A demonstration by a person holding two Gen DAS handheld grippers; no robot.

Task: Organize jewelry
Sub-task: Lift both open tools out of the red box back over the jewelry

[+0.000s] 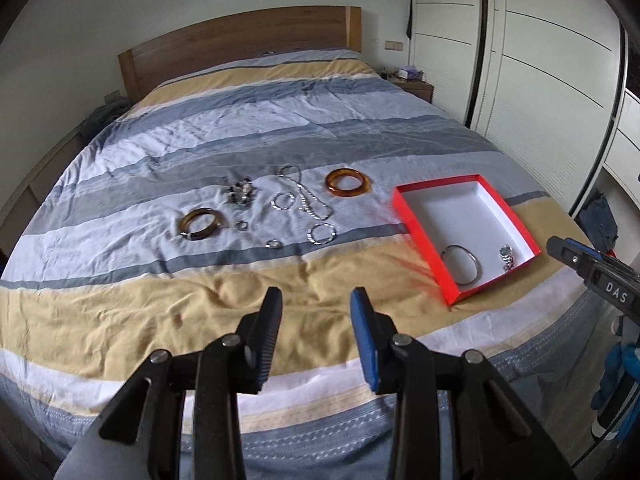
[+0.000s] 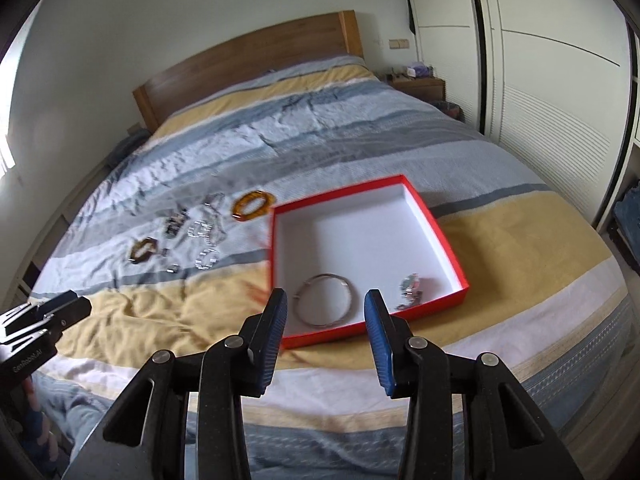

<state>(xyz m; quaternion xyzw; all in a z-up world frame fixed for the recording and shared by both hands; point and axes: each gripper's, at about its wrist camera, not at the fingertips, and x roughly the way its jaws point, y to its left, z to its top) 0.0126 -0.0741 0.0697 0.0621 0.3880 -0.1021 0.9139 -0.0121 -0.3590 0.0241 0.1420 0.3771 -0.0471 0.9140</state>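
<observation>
A red box (image 1: 421,227) with a white inside lies on the bed at the right; it also shows in the right wrist view (image 2: 440,236). It holds a silver bangle (image 1: 462,264) (image 2: 325,300) and a small silver piece (image 1: 506,258) (image 2: 410,290). Loose on the bedspread lie an amber bangle (image 1: 348,182) (image 2: 253,205), a brown bangle (image 1: 200,224) (image 2: 143,250), a silver chain (image 1: 308,196), silver rings (image 1: 321,233) and a dark beaded piece (image 1: 241,191). My left gripper (image 1: 316,300) is open and empty above the bed's near edge. My right gripper (image 2: 325,300) is open and empty over the box's near edge.
The striped bedspread (image 1: 248,128) covers a bed with a wooden headboard (image 1: 240,44). White wardrobe doors (image 1: 552,60) stand at the right, a nightstand (image 1: 416,84) beside the bed. The right gripper shows at the right edge of the left view (image 1: 588,264).
</observation>
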